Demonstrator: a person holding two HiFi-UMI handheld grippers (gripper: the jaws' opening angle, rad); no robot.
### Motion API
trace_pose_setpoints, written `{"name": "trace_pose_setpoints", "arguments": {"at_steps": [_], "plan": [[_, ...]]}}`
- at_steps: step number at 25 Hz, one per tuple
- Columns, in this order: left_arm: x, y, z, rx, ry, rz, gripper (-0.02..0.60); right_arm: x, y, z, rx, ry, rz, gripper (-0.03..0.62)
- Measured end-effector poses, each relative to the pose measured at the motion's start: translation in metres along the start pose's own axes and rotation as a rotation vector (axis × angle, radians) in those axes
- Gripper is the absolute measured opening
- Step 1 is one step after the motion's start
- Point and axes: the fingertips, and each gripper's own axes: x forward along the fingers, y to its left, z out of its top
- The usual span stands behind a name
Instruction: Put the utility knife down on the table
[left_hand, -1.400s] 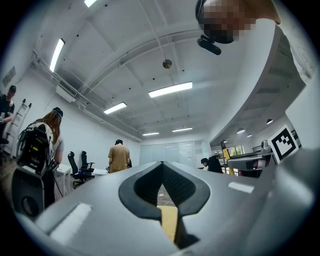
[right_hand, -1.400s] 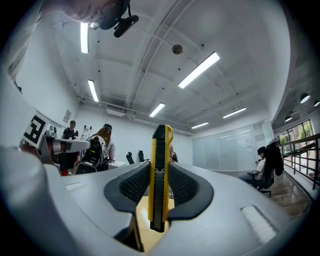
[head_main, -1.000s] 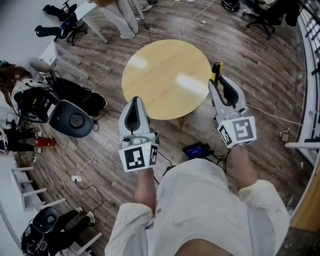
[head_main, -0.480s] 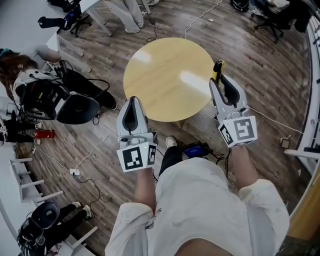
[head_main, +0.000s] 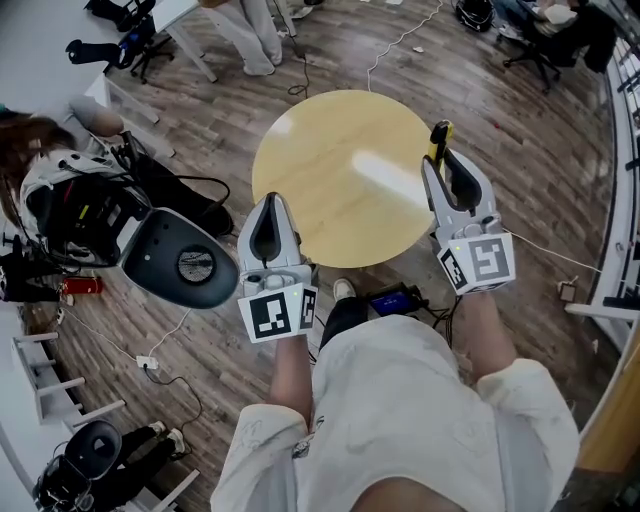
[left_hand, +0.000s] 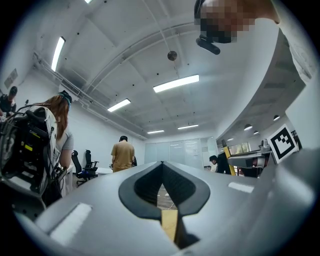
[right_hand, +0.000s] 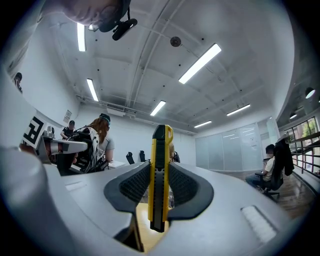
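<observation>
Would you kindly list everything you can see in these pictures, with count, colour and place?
table: one, round, pale wood, middle of the head view
utility knife: one, yellow and black, upright between the right gripper's jaws
office chair: one, black, on the floor left of the table
backpack: one, black and white, on a person's back at far left
box: one, blue, on the floor by the table's near edge
cables: several, white or black, across the wooden floor
left gripper: one, grey, jaws together and empty, at the table's near-left edge
right gripper: one, grey, shut on the knife, at the table's right edge
</observation>
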Motion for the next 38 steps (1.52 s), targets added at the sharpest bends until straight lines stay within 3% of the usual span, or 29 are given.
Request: {"name": "trace_pose_setpoints", "arguments": {"at_steps": [9, 23, 38], "plan": [[0.009, -0.002, 0.002, -0.005, -0.011, -0.035, 0.02, -0.004, -0.002, 0.0, -0.005, 0.004, -0.029, 0.12], [-0.004, -0.004, 0.004, -0.008, 0.034, -0.025, 0.02, -0.011, 0.013, -0.008, -0.013, 0.073, -0.001, 0.12], [-0.004, 0.0, 0.006, -0.009, 0.028, -0.013, 0.02, 0.005, 0.017, -0.041, -0.028, 0.173, 0.02, 0.119]]}}
